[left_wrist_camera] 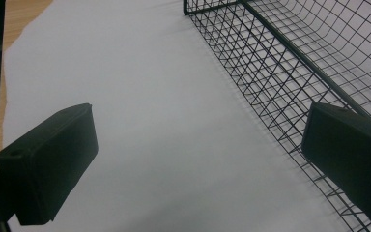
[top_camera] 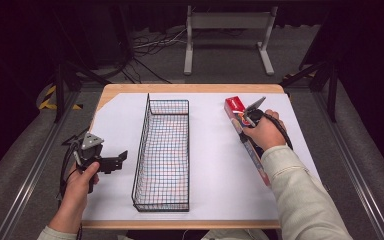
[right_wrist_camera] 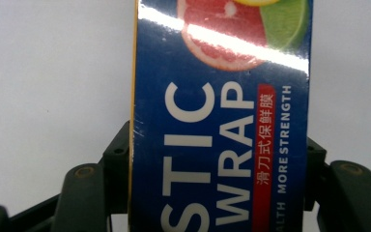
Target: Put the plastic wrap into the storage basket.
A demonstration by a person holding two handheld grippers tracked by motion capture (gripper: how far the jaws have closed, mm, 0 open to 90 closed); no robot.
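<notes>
Jaws of the right gripper [right_wrist_camera: 220, 193] pinch the glossy plastic wrap box [right_wrist_camera: 222, 121] at the table's right. Left gripper [left_wrist_camera: 198, 159] jaws spread over bare white paper [left_wrist_camera: 140, 121], left of the black wire basket [top_camera: 162, 150].

A: Where's the basket [top_camera: 162, 152]?
B: Mid-frame on the tabletop [top_camera: 215, 170].
A: And the tongs?
B: Left tongs [top_camera: 121, 157] lower left; right tongs [top_camera: 255, 106] over the box [top_camera: 240, 120], upper right.

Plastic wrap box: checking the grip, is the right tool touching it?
Touching. In the right gripper view both jaws of the right tool press against the long sides of the plastic wrap box.
</notes>
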